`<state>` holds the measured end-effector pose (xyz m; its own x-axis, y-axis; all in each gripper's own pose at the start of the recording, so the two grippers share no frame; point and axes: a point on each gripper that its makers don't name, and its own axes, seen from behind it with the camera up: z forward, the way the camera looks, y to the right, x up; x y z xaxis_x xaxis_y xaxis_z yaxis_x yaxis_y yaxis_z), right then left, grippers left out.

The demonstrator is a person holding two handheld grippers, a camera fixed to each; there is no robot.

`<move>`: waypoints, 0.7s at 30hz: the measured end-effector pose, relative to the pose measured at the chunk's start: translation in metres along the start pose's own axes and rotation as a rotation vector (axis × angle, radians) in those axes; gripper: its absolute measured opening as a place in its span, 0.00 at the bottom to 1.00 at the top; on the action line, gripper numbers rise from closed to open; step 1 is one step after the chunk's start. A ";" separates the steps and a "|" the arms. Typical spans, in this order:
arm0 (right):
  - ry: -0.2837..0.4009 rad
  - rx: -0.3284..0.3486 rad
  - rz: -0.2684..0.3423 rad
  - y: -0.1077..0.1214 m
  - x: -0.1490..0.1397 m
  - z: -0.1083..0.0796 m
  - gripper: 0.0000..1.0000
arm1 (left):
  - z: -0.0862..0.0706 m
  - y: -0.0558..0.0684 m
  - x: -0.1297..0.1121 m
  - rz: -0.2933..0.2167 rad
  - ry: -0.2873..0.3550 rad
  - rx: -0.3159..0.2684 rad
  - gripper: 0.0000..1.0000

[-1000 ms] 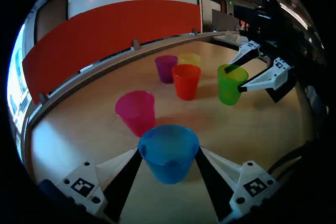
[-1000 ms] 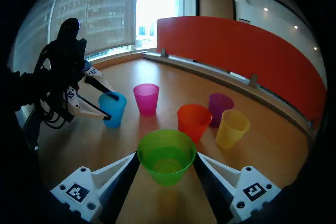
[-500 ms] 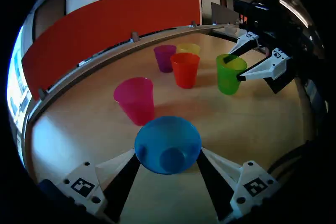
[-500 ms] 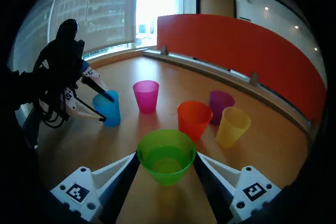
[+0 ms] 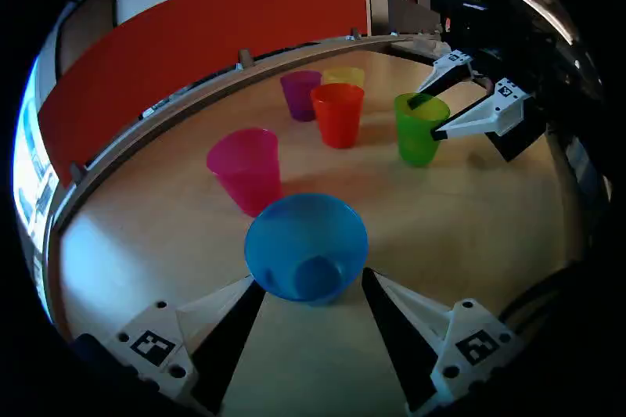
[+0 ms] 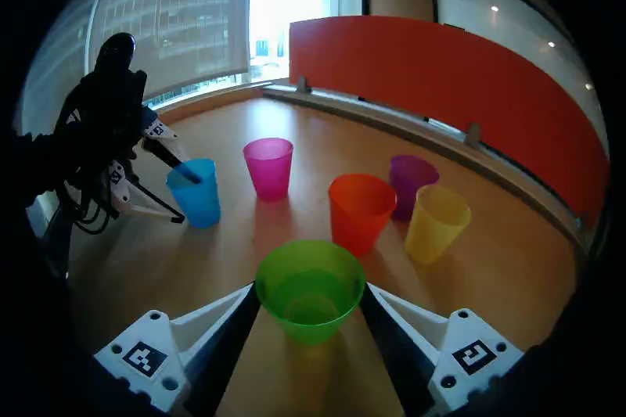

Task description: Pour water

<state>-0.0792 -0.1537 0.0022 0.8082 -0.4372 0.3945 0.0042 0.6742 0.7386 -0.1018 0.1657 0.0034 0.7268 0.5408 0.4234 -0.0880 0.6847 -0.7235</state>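
Observation:
A blue cup [image 5: 305, 249] sits between the fingers of my left gripper [image 5: 309, 280], which is shut on it. The cup is tipped so its inside and bottom face the camera. In the right gripper view the same blue cup [image 6: 194, 192] stands at the far left, in the left gripper [image 6: 186, 198]. My right gripper [image 6: 311, 292] is shut on an upright green cup [image 6: 311, 288] holding a little clear liquid. The left gripper view shows this green cup [image 5: 419, 127] at the right, clamped by the right gripper [image 5: 425, 121].
Between the two held cups stand a pink cup [image 5: 244, 169], an orange cup [image 5: 338, 113], a purple cup [image 5: 300, 94] and a yellow cup [image 5: 344, 75] on the wooden table [image 5: 438, 213]. A red panel [image 5: 196, 34] runs behind the table's far edge. A dark-sleeved arm [image 6: 47, 159] holds the left gripper.
The blue cup has tipped with its mouth towards the left camera and sits higher between the fingers. The left gripper has shifted a little. The green cup stays as it was.

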 end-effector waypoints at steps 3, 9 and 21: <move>-0.003 0.001 0.003 -0.001 -0.002 0.000 0.91 | -0.002 0.000 -0.003 -0.001 -0.004 0.006 0.89; -0.006 -0.002 0.009 -0.002 -0.005 -0.001 0.91 | -0.006 0.001 -0.010 -0.020 -0.014 0.012 0.89; -0.013 -0.018 0.039 -0.001 -0.011 -0.006 0.92 | -0.018 0.008 -0.015 -0.033 -0.003 0.013 0.89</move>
<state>-0.0849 -0.1460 -0.0060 0.8005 -0.4174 0.4301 -0.0166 0.7019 0.7121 -0.1012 0.1541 -0.0183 0.7273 0.5193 0.4486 -0.0729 0.7084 -0.7020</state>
